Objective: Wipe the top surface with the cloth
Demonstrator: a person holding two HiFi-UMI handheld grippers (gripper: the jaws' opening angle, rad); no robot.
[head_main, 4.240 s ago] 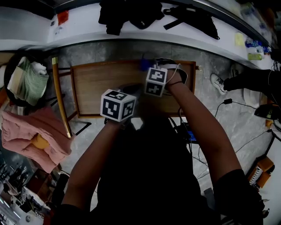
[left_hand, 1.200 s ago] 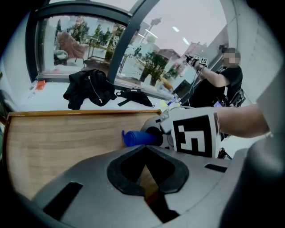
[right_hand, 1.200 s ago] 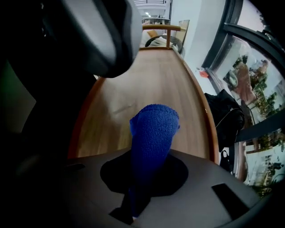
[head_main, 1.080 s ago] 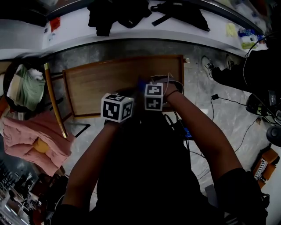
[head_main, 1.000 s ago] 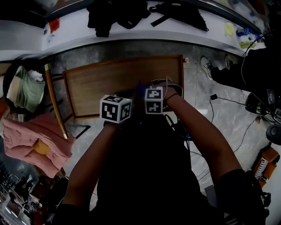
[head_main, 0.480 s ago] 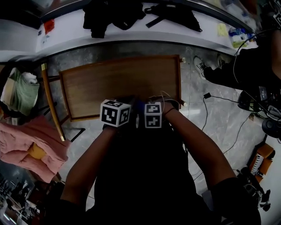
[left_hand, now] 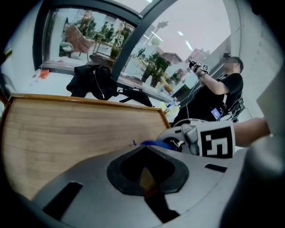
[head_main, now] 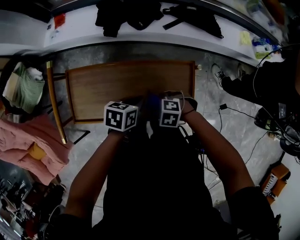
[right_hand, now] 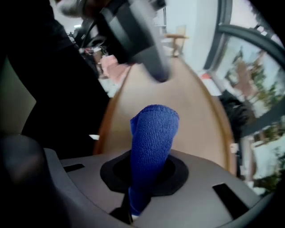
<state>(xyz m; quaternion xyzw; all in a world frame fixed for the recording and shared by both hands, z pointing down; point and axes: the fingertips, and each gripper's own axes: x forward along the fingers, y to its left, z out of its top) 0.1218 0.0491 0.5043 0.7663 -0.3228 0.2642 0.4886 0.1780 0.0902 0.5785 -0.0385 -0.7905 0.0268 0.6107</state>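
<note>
The wooden table top (head_main: 117,82) runs across the middle of the head view. A rolled blue cloth (right_hand: 151,133) sticks out of my right gripper (right_hand: 143,180), which is shut on it above the table's near right part. The cloth (head_main: 152,100) shows as a small blue patch between the two marker cubes. My left gripper (left_hand: 144,174) hovers just left of the right one at the near edge, jaws shut with nothing in them. From it I see the right gripper's cube (left_hand: 216,141) and the cloth (left_hand: 156,143). The bare table top (left_hand: 67,129) stretches ahead.
A wooden chair rail (head_main: 55,101) stands left of the table, with pink fabric (head_main: 26,145) and a green cloth (head_main: 21,86) beyond it. Black garments (head_main: 131,14) lie on the white counter behind. A person (head_main: 272,82) stands at the right, with cables (head_main: 225,110) on the floor.
Since the earliest frame the right gripper has drawn the cloth back from the table's far side to its near edge. The left gripper has stayed near the front edge.
</note>
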